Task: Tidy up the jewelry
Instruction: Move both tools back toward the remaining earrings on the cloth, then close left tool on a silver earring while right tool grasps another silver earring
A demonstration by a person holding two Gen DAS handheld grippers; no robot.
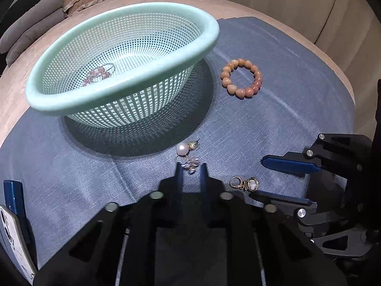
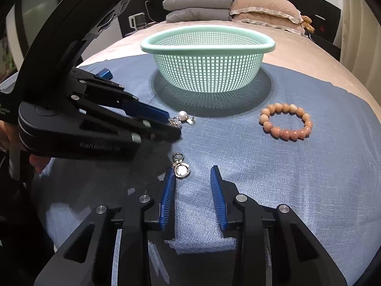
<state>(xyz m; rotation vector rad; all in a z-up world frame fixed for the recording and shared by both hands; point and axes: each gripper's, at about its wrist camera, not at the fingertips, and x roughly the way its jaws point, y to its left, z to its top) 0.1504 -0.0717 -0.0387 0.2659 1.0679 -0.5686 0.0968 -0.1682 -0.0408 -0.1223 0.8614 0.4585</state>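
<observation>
A mint green mesh basket [image 1: 204, 45] [image 2: 207, 45] stands on a blue cloth [image 1: 285, 124] and holds a pink bead bracelet [image 1: 97, 75]. A pearl earring [image 1: 187, 153] [image 2: 182, 118] lies in front of it. My left gripper [image 1: 191, 168] [image 2: 175, 125] has its fingers narrowly apart around the earring's silver dangle, on the cloth. A gold hoop earring [image 1: 245, 183] [image 2: 181, 166] lies just ahead of my right gripper [image 2: 193, 171] [image 1: 257, 176], which is open. An orange bead bracelet [image 1: 241, 78] [image 2: 285, 124] lies to the right.
The cloth lies on a pink bed [image 2: 297, 50]. Folded grey blankets [image 2: 197, 7] and a pink pillow [image 2: 264, 12] are at the head of the bed. A phone [image 1: 12, 238] sits at the lower left.
</observation>
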